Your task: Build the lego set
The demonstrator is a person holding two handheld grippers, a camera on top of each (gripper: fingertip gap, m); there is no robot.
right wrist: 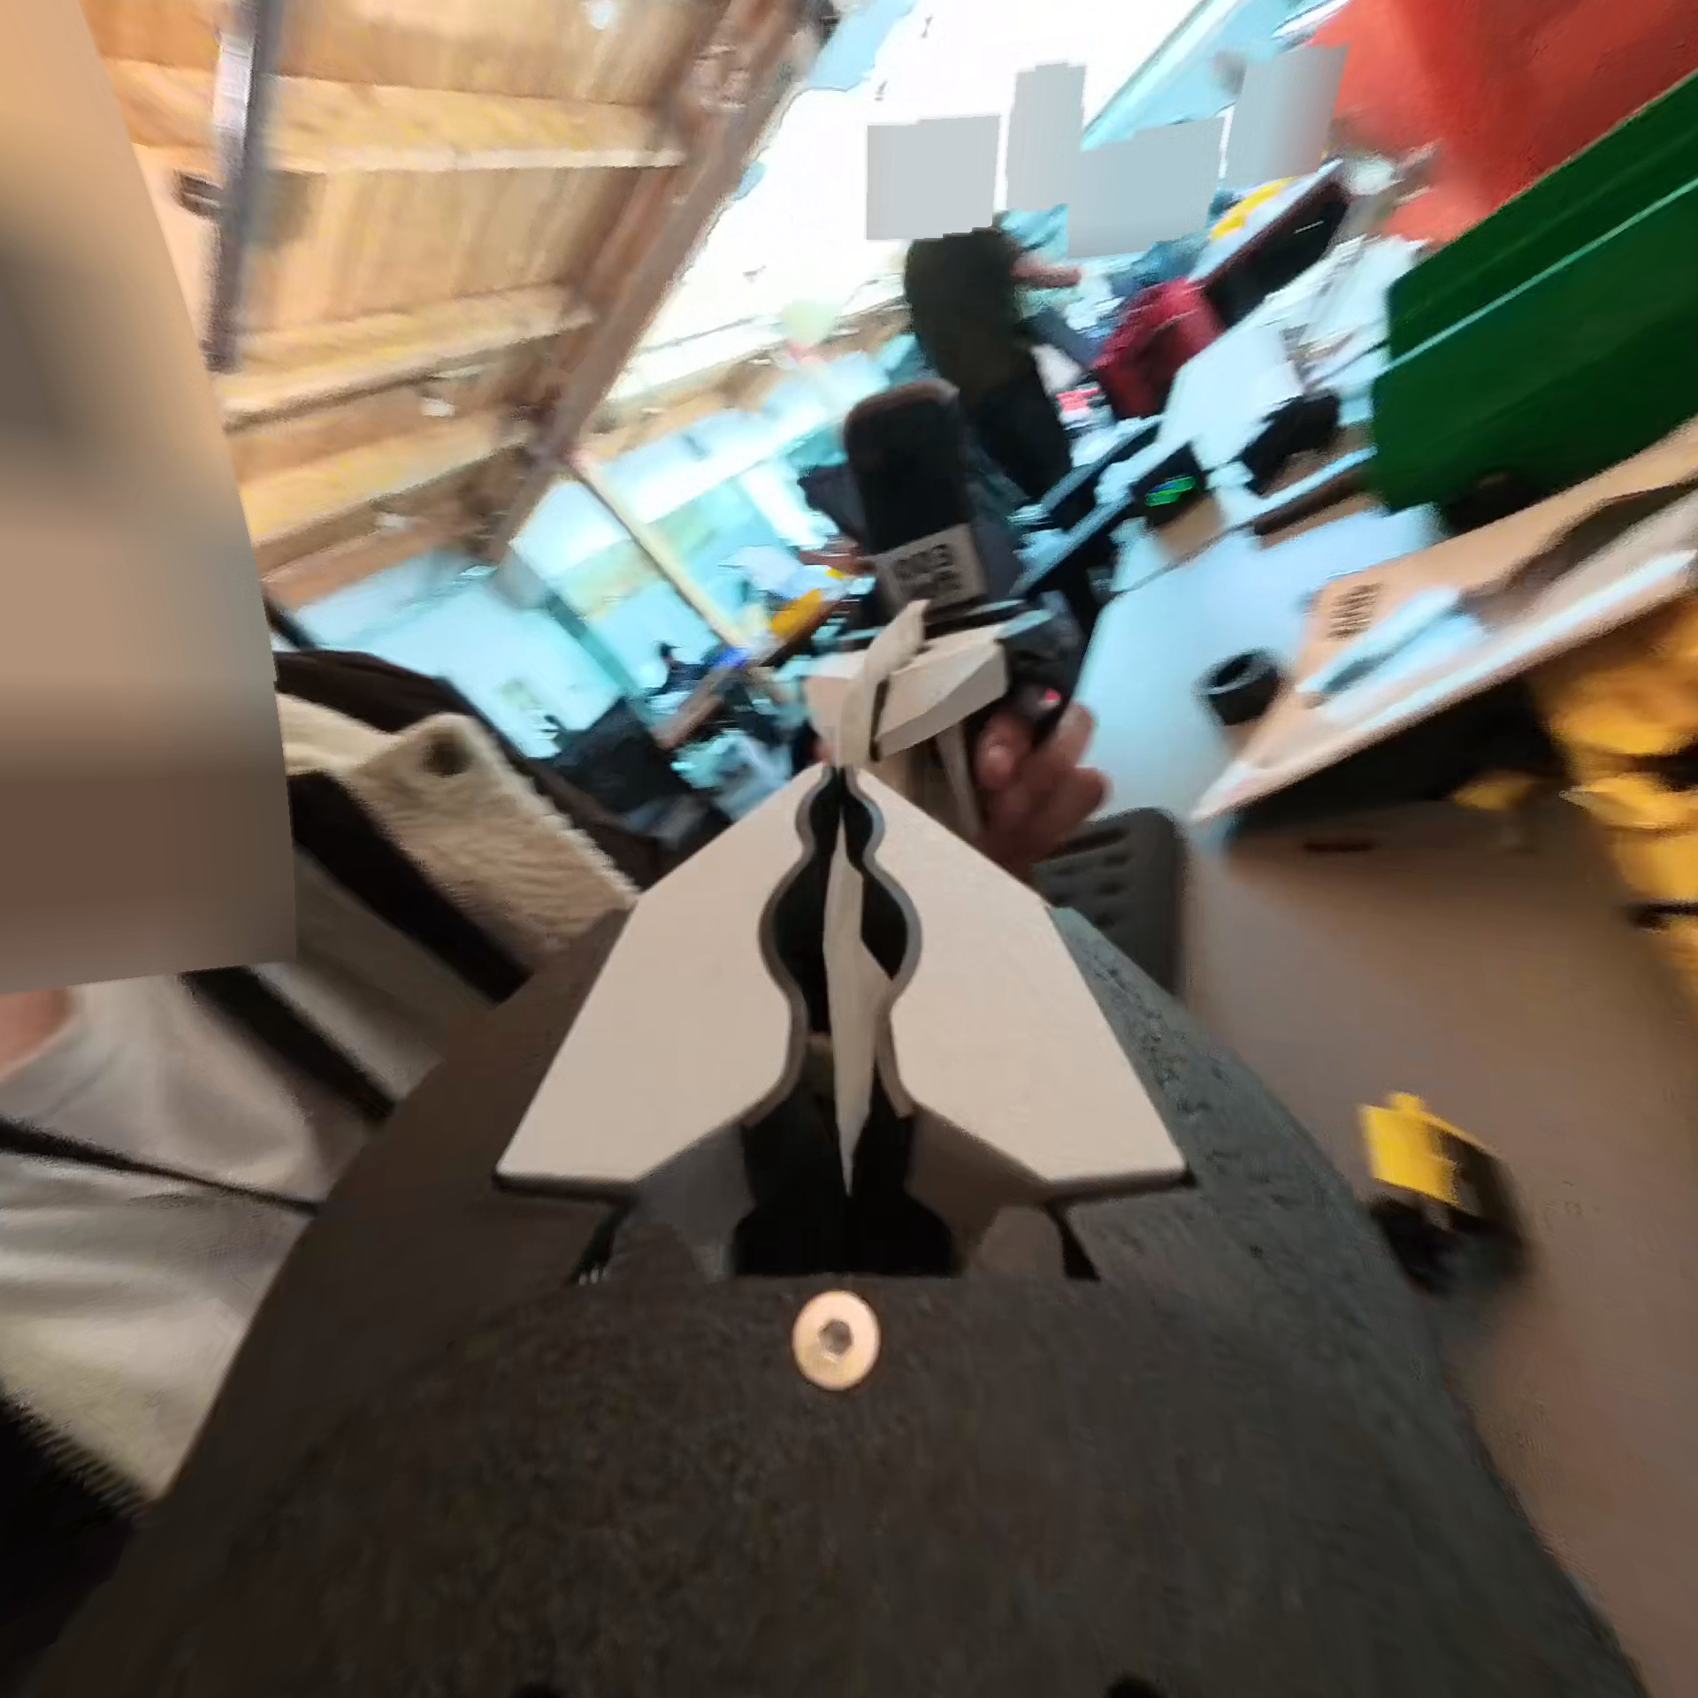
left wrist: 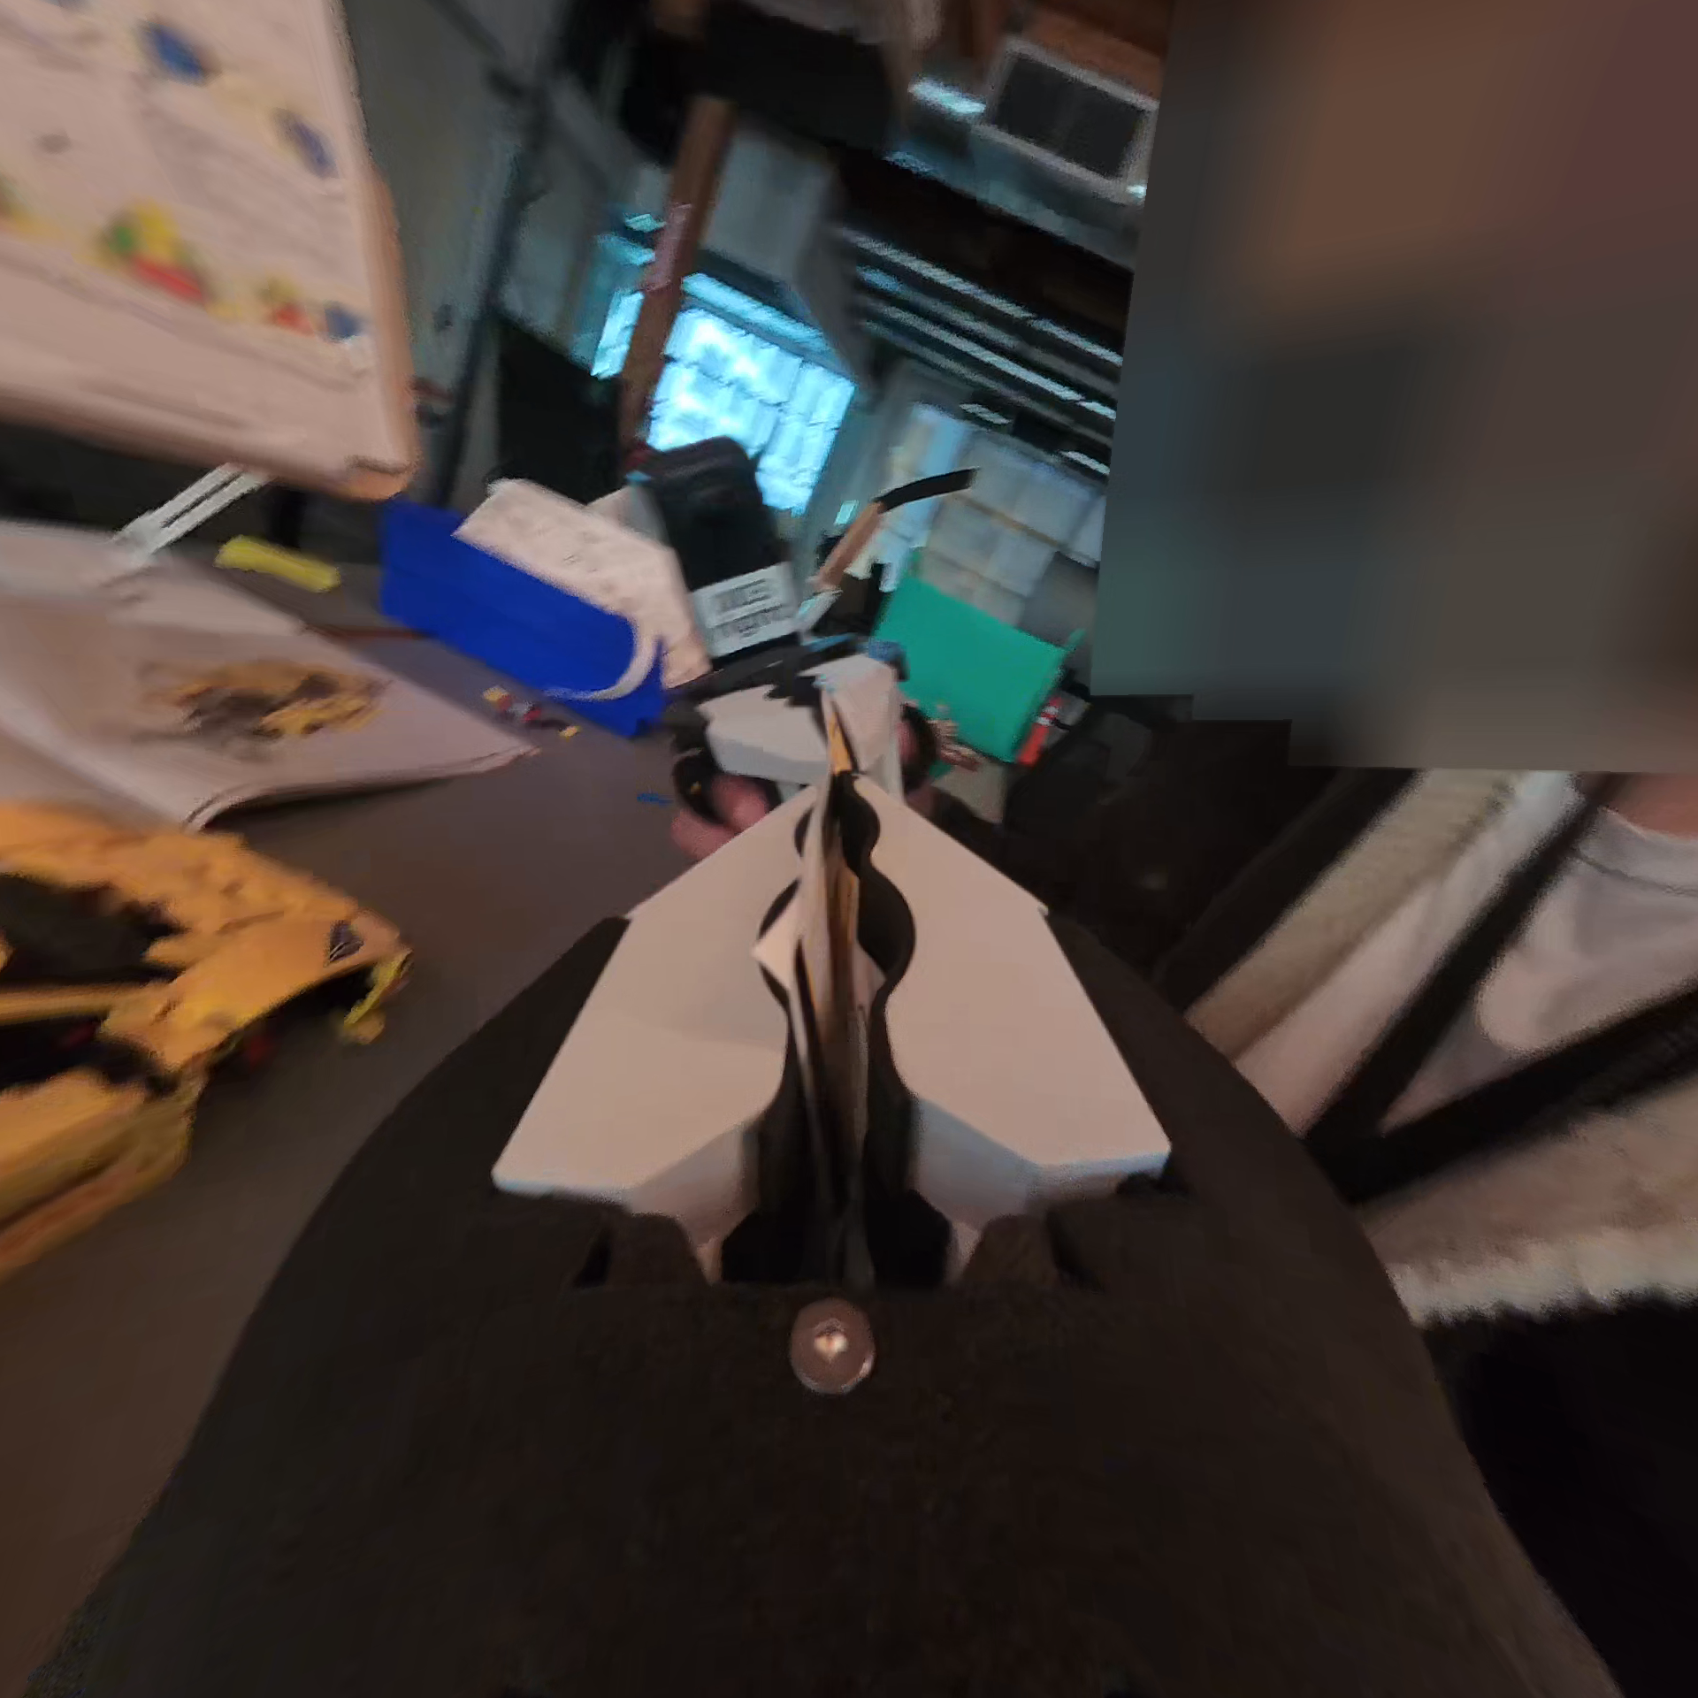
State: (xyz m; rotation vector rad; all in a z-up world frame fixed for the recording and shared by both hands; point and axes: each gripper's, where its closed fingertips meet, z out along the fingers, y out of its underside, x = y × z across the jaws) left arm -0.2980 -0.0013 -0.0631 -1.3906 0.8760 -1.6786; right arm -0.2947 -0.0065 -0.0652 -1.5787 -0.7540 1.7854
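Both grippers are held up off the table, tip to tip, each shut on the same thin white sheet. In the left wrist view my left gripper [left wrist: 836, 792] pinches the sheet [left wrist: 832, 956], which shows a yellow and black edge. The right gripper [left wrist: 832, 712] faces it just beyond. In the right wrist view my right gripper [right wrist: 838, 779] clamps the white sheet [right wrist: 850, 992]. The left gripper [right wrist: 868, 703] is opposite, held by a hand [right wrist: 1029, 776]. A yellow and black Lego car [left wrist: 138, 992] sits on the grey table at the left, and also shows in the right wrist view [right wrist: 1635, 735].
An open instruction booklet [left wrist: 230, 680] lies behind the car, and another page [left wrist: 175, 220] stands upright. A blue bin [left wrist: 515, 606] and a green bin [left wrist: 965, 671] are farther back. A small yellow-black Lego part [right wrist: 1424, 1176], a black tyre [right wrist: 1240, 684] and a cardboard box [right wrist: 1424, 625] are on the table. A person's torso is close by. My two grippers' fingertips are within a few centimetres of each other.
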